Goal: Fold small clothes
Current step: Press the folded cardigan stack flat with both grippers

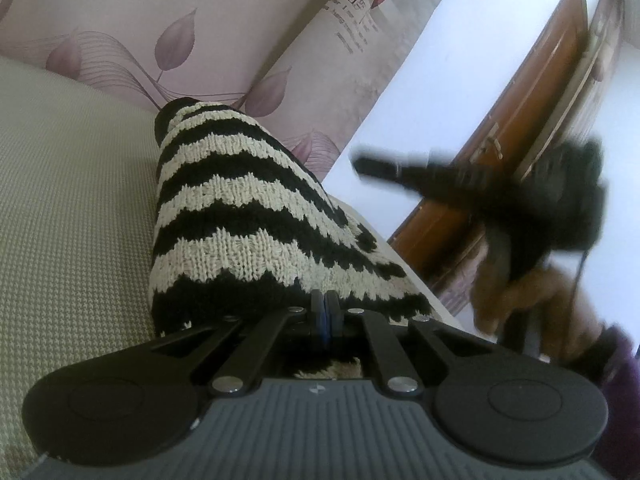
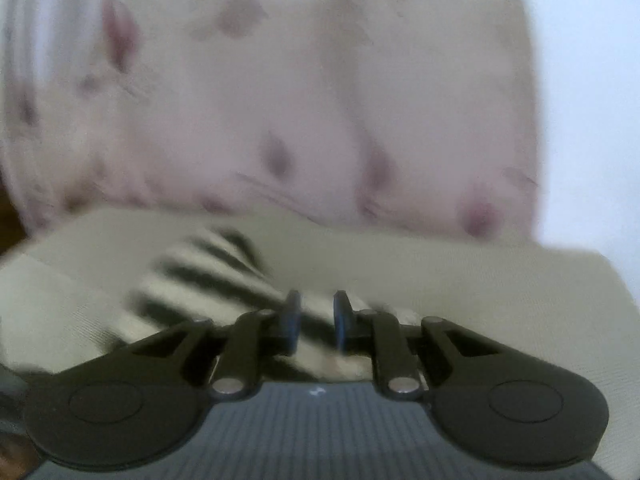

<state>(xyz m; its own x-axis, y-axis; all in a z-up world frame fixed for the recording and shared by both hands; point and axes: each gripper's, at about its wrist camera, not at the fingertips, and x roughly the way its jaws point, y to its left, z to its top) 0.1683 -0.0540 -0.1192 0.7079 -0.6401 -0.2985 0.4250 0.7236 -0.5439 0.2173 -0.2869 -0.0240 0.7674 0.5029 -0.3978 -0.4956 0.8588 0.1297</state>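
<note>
The left gripper [image 1: 325, 312] had its jaws pressed together on the near black hem of a knitted garment [image 1: 248, 216] striped in black and cream zigzags. That pinch seemed meant to anchor one edge, so the piece stayed stretched away from the gripper instead of sliding while the other hand worked. From the jaws outward the knit ran in a narrowing band across the woven cream bed cover [image 1: 72, 216] to a dark end near the leaf-printed fabric [image 1: 120, 32] behind it.

The right gripper [image 2: 316, 322] had its jaws standing slightly apart with nothing pinched; the striped knit showed through the gap, lying lower on the cover. It appeared raised clear of the cloth, probably so it could reach for a fresh edge to carry over. In the left wrist view it showed as a blurred black shape out to the right, held by a person's hand [image 1: 516, 296], in front of a brown wooden door [image 1: 532, 128] and a white wall.

By count: one striped knitted garment, two grippers, one visible hand, one door. Whether the garment was a small sweater, hat or sleeve could not be told. No second piece of clothing was in view, and the fold looked not yet completed.
</note>
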